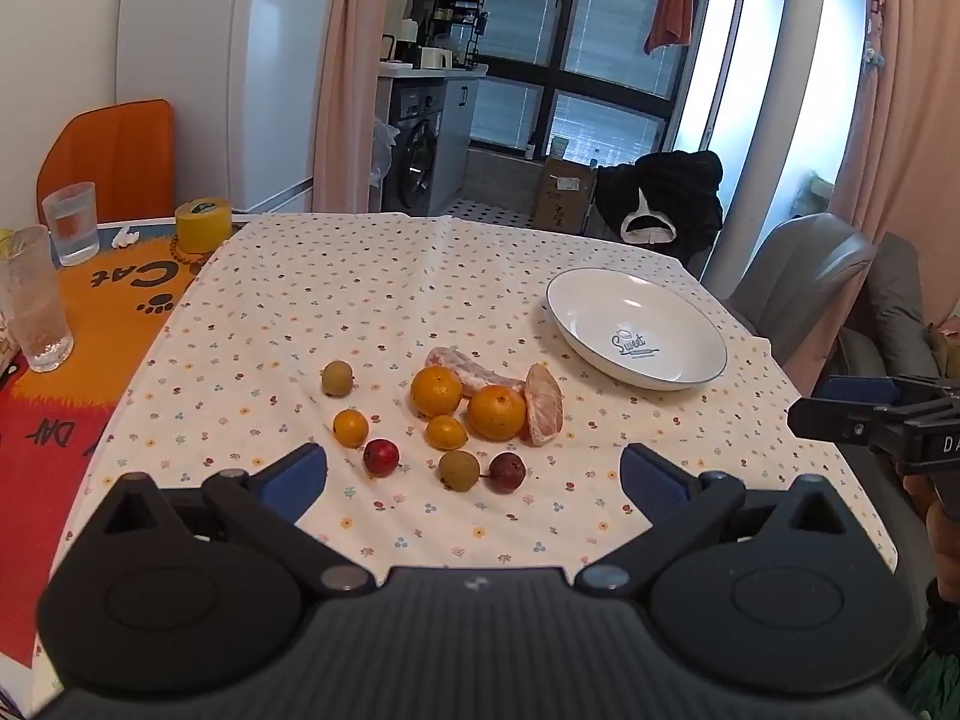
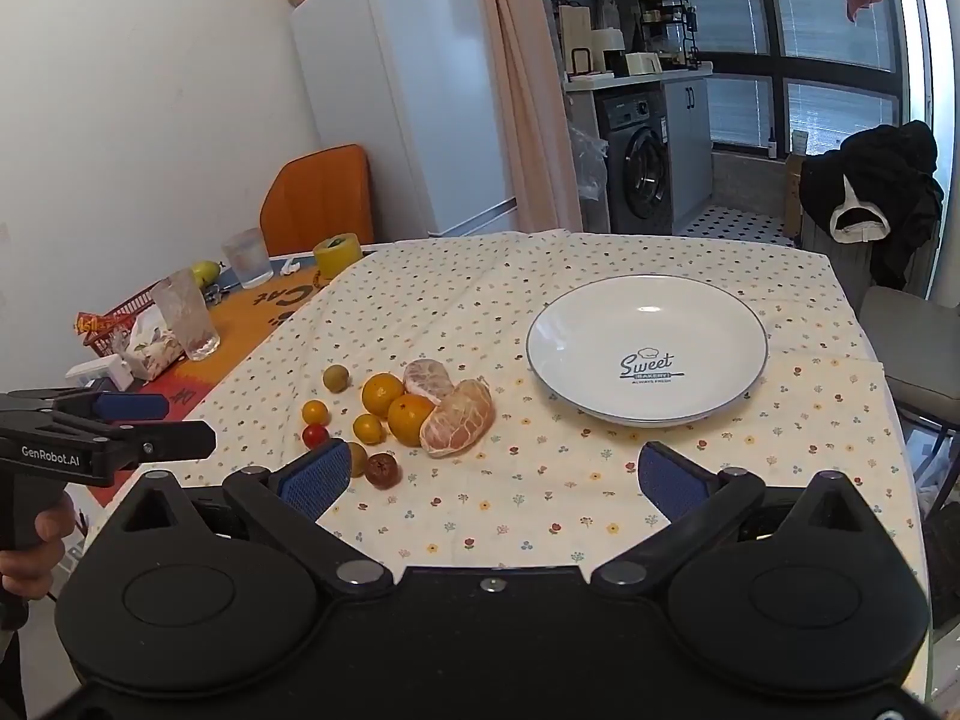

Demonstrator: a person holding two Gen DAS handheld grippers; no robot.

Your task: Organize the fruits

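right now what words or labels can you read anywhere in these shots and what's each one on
"Sweet BAKERY": white plate; the line beneath is too small to be sure of.
"GenRobot.AI": side of the left gripper.
"Cat": orange mat, upside down.
"DAY": mat's red part, partly hidden.
"DA": right gripper, cut off by the frame edge.
Print on the cardboard box and red basket is too blurred to read.

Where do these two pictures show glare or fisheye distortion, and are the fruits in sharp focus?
Left wrist view: the window is blown out, and the plate carries a soft glare patch. Right wrist view: the fridge leans and bows toward the edge. In both views the oranges look reasonably sharp, and the corners go dark.
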